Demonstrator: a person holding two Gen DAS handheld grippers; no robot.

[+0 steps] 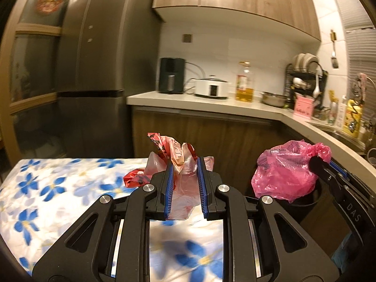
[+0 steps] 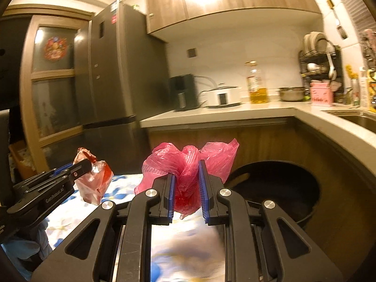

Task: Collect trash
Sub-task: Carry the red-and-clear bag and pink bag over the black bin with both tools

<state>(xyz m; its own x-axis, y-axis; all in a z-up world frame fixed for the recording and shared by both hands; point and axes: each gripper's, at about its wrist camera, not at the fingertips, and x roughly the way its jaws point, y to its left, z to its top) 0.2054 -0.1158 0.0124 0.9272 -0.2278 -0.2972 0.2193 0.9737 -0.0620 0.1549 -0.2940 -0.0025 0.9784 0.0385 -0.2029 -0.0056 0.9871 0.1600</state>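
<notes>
While clamped in the left tool (image 1: 185,188), hung as a crumpled clear-and-red plastic bag (image 1: 181,162) above the far edge of the flower-cloth table (image 1: 47,188); pinched likewise in the right tool (image 2: 186,190), bunched as a pink plastic bag (image 2: 188,164) just beside the black bin (image 2: 282,188) off the table's right edge. Judged light, soft, slippery film; best gripped at gathered, knotted folds, since loose sheets could slide free.

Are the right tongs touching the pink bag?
Touching. The right wrist view shows the right tongs pinching the pink bag's gathered neck between both blue pads.
</notes>
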